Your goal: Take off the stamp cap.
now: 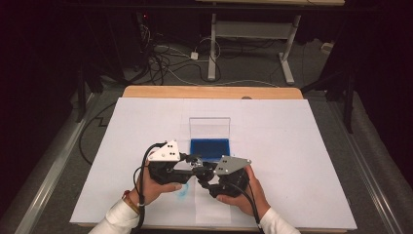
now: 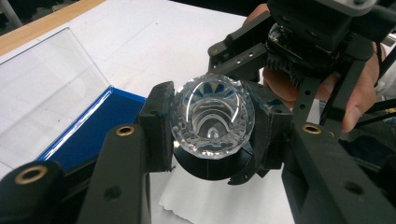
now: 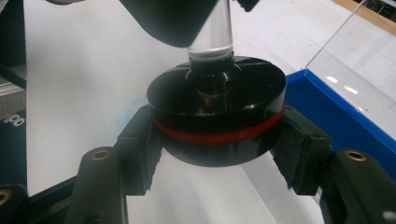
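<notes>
Apparently the left gripper [image 2: 212,126] pinches the crystal piece [image 2: 212,116], the right gripper [image 3: 217,154] clamps its black base [image 3: 217,116], and the blue case [image 1: 210,148] waits open, not yet filled.

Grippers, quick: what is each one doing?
Left gripper: shut on the clear faceted crystal piece.
Right gripper: shut on the round black base with red band.

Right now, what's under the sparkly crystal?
A black round base with a red stripe sits under the crystal, joined by a short neck. The right claw grips the base. Its underside is hidden; white paper lies below.
</notes>
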{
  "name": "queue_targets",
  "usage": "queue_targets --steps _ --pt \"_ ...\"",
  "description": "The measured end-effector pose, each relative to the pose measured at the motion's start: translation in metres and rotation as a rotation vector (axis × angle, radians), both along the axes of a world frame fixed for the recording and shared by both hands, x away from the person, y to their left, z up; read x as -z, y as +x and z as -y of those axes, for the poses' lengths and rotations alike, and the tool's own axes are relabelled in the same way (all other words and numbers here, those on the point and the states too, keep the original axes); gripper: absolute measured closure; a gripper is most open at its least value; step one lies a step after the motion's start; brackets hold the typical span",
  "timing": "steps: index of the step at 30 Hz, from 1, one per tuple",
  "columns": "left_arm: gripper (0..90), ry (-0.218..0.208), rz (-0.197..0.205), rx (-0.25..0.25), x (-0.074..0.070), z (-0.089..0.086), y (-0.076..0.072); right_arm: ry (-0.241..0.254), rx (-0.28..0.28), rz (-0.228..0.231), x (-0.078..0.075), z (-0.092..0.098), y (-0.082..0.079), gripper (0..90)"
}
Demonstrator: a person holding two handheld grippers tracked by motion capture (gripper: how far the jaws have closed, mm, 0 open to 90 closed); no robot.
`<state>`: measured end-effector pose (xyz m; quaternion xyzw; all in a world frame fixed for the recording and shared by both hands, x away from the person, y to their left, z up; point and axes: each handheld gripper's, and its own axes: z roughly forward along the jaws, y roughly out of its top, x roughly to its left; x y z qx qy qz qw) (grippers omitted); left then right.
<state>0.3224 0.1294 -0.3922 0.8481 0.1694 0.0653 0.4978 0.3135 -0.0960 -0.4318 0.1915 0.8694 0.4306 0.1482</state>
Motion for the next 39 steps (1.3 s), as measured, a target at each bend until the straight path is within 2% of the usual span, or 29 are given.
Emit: queue_targets --steps 1,2,3,4,5,6,7,8,9,10,11,13,14,17,20,22,24,26,28,33,35,36,39 --pt "55.1 -0.002 0.026 -0.014 -0.001 -0.002 -0.002 -0.007 0.01 -0.04 0.001 0.004 0.004 90.0" --pt "55.1 -0.07 -0.012 0.04 -0.005 -0.009 -0.001 0.121 0.078 -0.092 0.006 0.019 0.014 90.0" --pt "55.1 -0.087 0.001 0.044 -0.011 -0.013 -0.003 0.145 0.103 -0.094 0.008 0.031 0.022 90.0" --pt "55.1 -0.009 0.054 -0.016 -0.017 -0.011 -0.008 0.145 0.103 -0.094 0.008 0.031 0.022 90.0" --pt "55.0 0.008 0.084 -0.031 -0.018 -0.011 -0.012 0.106 0.08 -0.033 0.003 0.035 0.02 89.7" --pt "55.0 -0.032 0.055 -0.005 -0.017 -0.013 -0.011 0.031 0.053 0.021 -0.012 0.032 0.014 80.3" --pt "55.0 -0.035 0.046 -0.017 -0.014 -0.013 -0.009 0.047 0.066 0.051 -0.017 0.031 0.011 71.7" --pt "55.0 -0.025 0.043 -0.034 -0.012 -0.012 -0.007 0.047 0.066 0.051 -0.017 0.031 0.011 71.7" --pt "55.0 -0.044 0.023 -0.032 -0.01 -0.013 -0.004 0.056 0.068 0.058 -0.018 0.03 0.01 61.6" --pt "55.1 -0.058 0.009 -0.035 -0.008 -0.013 -0.002 0.004 0.049 0.044 -0.014 0.024 0.009 53.4" --pt "55.1 -0.05 0.019 -0.048 -0.008 -0.012 -0.002 0.004 0.049 0.044 -0.014 0.024 0.009 53.4" --pt "55.1 -0.057 0.017 -0.04 -0.008 -0.01 -0.003 -0.01 0.055 0.036 -0.007 0.02 0.007 42.1" --pt "55.0 -0.057 0.02 -0.045 -0.008 -0.009 -0.004 -0.01 0.04 0.03 -0.005 0.018 0.007 37.6" --pt "55.1 -0.066 0.018 -0.045 -0.006 -0.005 -0.005 -0.001 0.042 0.045 -0.004 0.01 0.004 30.0" --pt "55.0 -0.05 0.015 -0.048 -0.003 -0.001 -0.004 0.011 0.023 0.031 -0.003 0.009 0.003 29.2" --pt "55.1 -0.046 0.005 -0.032 -0.001 0.002 -0.004 -0.005 0.011 0.045 -0.004 0.007 0.001 29.2" --pt "55.0 -0.043 0.0 -0.02 0.0 0.004 -0.005 0.0 0.014 0.058 -0.004 0.006 0.0 33.5" --pt "55.0 -0.038 0.002 -0.021 0.001 0.005 -0.006 0.003 0.008 0.052 -0.004 0.007 0.001 36.6" --pt "55.0 -0.034 -0.005 -0.015 0.001 0.005 -0.005 -0.016 0.002 0.072 -0.003 0.006 0.0 37.4" --pt "55.0 -0.06 -0.04 -0.004 0.001 0.002 -0.002 -0.036 -0.01 0.089 -0.005 0.006 -0.002 37.7" --pt "55.0 -0.071 -0.051 0.0 0.001 0.001 0.0 -0.068 -0.026 0.1 -0.004 0.004 -0.004 38.1" --pt "55.0 -0.067 -0.054 0.004 0.001 0.0 0.0 -0.086 -0.036 0.108 -0.004 0.002 -0.006 38.2" --pt "55.0 -0.057 -0.05 0.002 0.001 0.002 -0.001 -0.091 -0.032 0.103 -0.003 0.0 -0.006 38.9"
